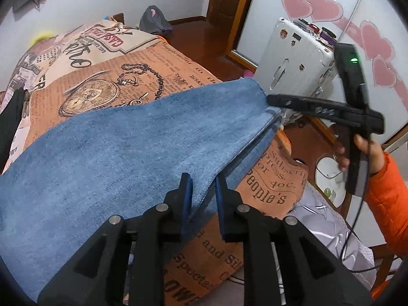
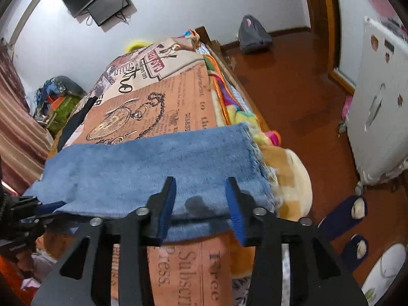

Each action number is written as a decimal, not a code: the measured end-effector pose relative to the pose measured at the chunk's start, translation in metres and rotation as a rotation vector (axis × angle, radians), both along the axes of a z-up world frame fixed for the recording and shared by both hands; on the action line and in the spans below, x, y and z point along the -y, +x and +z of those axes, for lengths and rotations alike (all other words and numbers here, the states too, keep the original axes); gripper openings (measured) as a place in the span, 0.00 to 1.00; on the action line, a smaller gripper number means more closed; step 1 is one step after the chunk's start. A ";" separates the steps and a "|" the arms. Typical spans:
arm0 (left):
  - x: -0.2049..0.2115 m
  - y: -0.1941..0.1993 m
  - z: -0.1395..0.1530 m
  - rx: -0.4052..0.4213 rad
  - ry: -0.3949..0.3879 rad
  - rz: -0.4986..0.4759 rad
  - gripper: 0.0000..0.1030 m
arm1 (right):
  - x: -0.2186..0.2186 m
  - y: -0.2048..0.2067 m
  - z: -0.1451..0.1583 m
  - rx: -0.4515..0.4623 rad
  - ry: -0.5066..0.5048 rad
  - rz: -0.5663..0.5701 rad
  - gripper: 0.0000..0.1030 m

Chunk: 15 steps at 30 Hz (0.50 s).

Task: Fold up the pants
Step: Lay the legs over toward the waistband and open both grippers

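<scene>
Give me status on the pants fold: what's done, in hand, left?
Done: the blue pants lie doubled lengthwise, legs stacked, across the printed bedspread. In hand: nothing; left gripper and right gripper sit open at the near edge. Left: fold them across, shorter.

Bedroom. White walls (image 2: 178, 7); dark monitor (image 2: 102, 0) mounted high on the far wall. Glossy reddish-brown wood floor (image 2: 293, 97), wooden door frame (image 2: 329, 25) at right. Bed (image 2: 229, 76) under a newspaper-print cover (image 2: 163, 107). Grey backpack (image 2: 252, 35) on the floor against the wall. White suitcase (image 1: 290, 58) standing before a panel with pink hearts (image 1: 323, 5). Striped curtain (image 2: 17, 132) at left.
</scene>
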<state>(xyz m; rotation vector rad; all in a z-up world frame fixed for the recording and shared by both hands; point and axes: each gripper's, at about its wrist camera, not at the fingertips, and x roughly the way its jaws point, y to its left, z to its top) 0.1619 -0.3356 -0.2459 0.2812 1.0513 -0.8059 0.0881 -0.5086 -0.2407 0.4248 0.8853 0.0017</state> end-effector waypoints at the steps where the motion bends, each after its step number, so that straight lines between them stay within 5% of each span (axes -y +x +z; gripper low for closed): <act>1: 0.000 -0.001 0.002 -0.005 -0.004 -0.004 0.22 | -0.003 0.003 -0.003 -0.007 -0.004 0.008 0.36; 9: -0.015 0.002 0.029 0.010 -0.063 0.045 0.32 | -0.010 -0.001 -0.044 -0.124 -0.017 0.034 0.36; 15: -0.031 0.036 0.031 0.060 -0.044 0.162 0.40 | -0.008 -0.004 -0.029 -0.120 -0.065 0.043 0.36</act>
